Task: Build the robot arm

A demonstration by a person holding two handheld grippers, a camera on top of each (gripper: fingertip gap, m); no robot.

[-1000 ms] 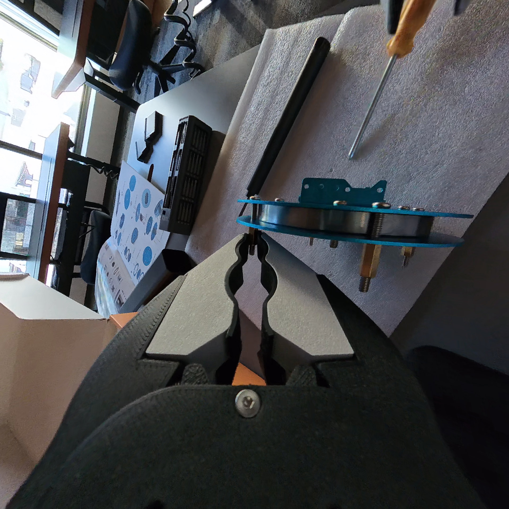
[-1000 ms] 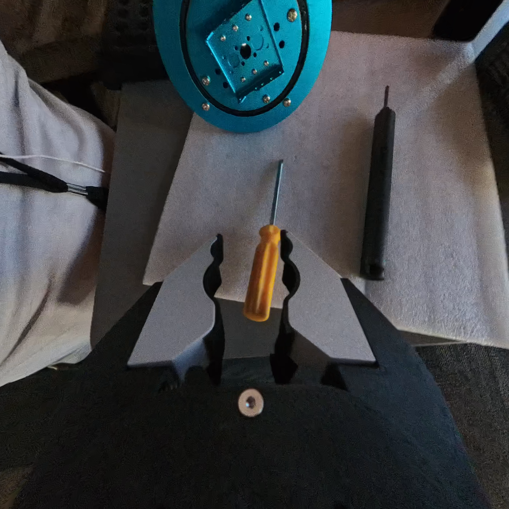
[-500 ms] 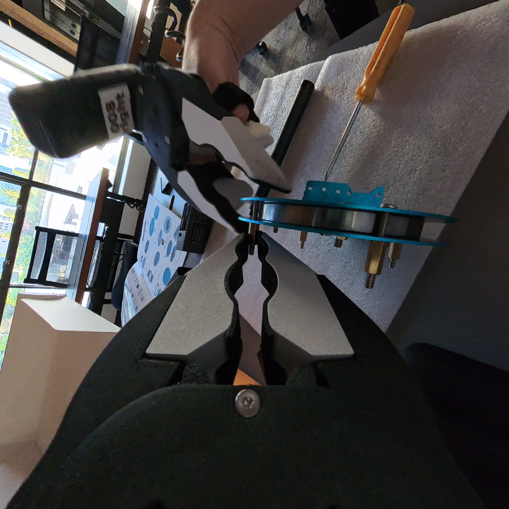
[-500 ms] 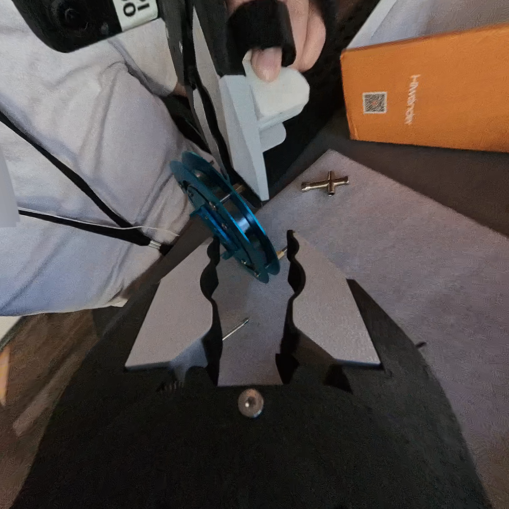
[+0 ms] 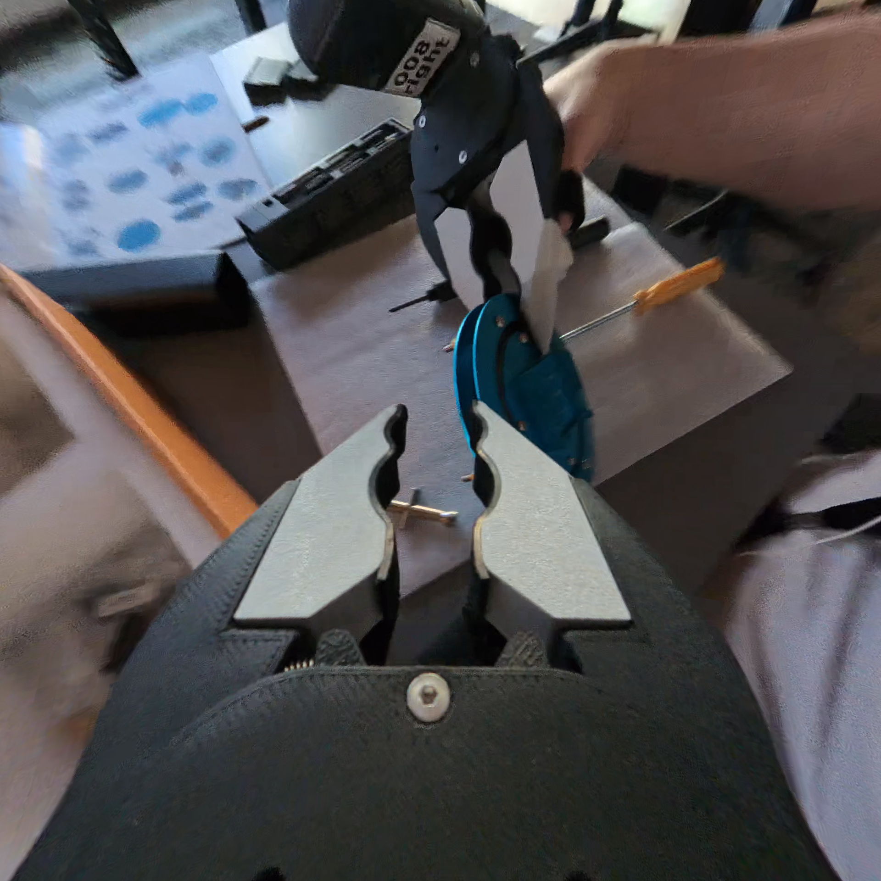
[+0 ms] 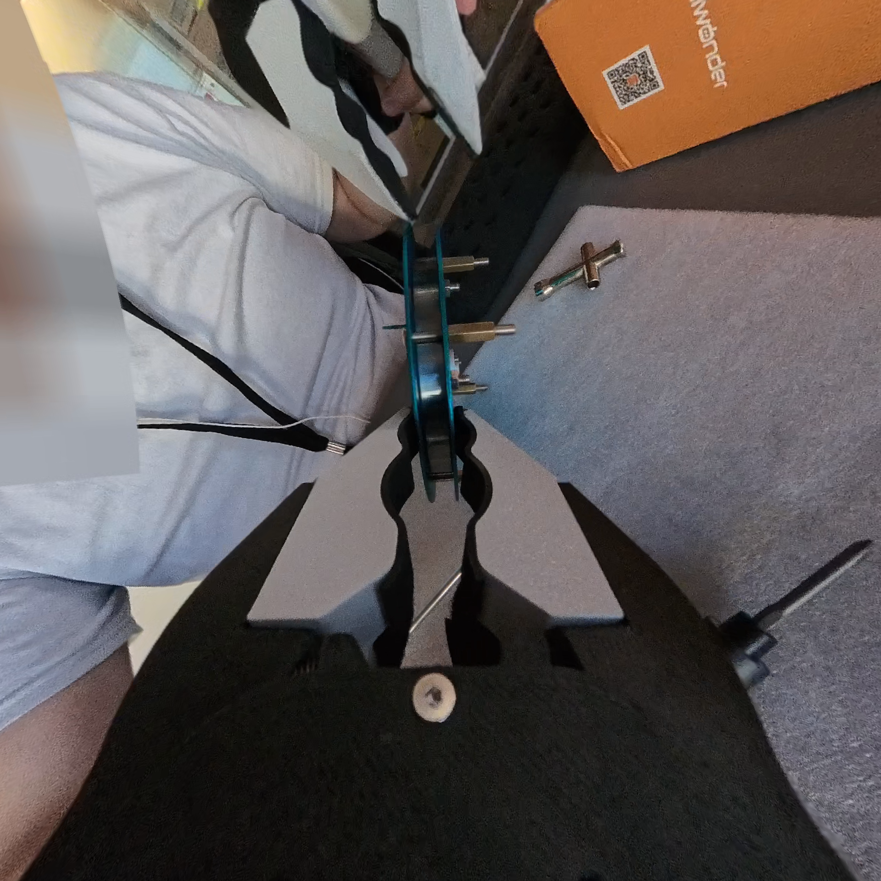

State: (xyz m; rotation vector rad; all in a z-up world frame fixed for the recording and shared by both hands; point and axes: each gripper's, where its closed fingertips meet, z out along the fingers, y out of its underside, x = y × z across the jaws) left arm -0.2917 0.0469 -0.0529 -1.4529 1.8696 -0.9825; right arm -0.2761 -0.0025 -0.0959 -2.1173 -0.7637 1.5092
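A blue two-plate disc assembly [image 6: 429,367] with brass standoffs stands on edge above the grey mat [image 6: 691,429]. My right gripper [image 6: 435,419] is shut on its rim. In the left wrist view the right gripper [image 5: 519,319] grips the disc [image 5: 538,395] from above. My left gripper [image 5: 439,412] is open and empty, just left of the disc, which its right finger partly hides. A small metal cross wrench [image 5: 419,510] lies on the mat between the left fingers. In the right wrist view the left gripper [image 6: 441,186] hangs open at the disc's far rim.
An orange-handled screwdriver [image 5: 677,286] and a black rod tool [image 6: 810,586] lie on the mat. The cross wrench [image 6: 584,269] lies near an orange box [image 6: 715,71]. A black case [image 5: 329,200] and a blue-dotted sheet [image 5: 119,167] sit farther back. A person's light clothing [image 6: 190,286] is close by.
My right gripper moved from the screwdriver to the disc and shut on its rim. My left gripper let go of the disc, opened and drew back. The disc went from flat to on edge.
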